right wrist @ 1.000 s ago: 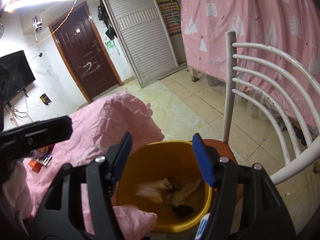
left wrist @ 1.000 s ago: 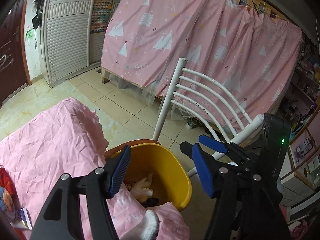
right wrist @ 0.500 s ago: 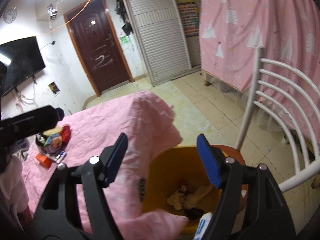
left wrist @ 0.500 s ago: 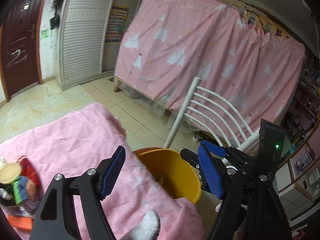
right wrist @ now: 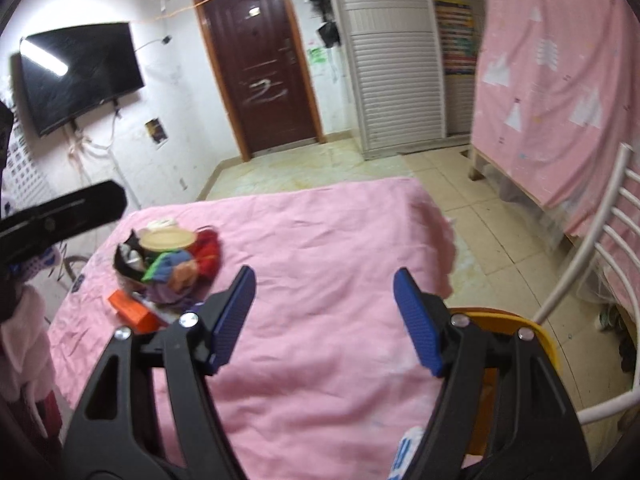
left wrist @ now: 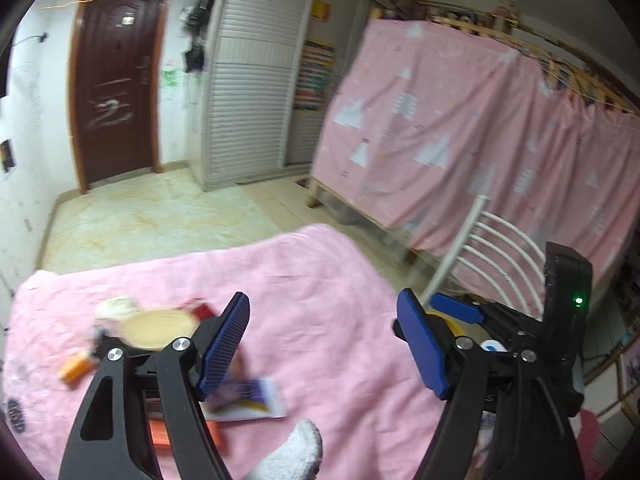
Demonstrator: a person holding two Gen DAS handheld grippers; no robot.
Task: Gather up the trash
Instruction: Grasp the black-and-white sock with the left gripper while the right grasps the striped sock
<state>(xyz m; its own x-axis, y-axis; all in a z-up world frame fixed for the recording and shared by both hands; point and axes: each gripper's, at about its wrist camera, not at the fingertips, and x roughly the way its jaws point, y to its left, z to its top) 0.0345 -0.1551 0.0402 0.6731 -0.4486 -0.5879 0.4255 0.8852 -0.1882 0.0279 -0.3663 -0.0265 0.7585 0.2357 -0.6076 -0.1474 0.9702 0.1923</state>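
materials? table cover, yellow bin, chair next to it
Table cover: thin woven fabric, matte pink; creased and draping over the edge.
Yellow bin: likely moulded plastic; smooth, slightly glossy rim.
Chair: probably painted metal tubing; thin, white, curved bars.

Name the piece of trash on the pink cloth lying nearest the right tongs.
The orange box, flat at the near edge of the pile; the round tan lid and red wrapper sit farther back.

Trash pile [right wrist: 168, 264] on table's [right wrist: 328, 240] left; bin [right wrist: 516, 320] beside its right edge.
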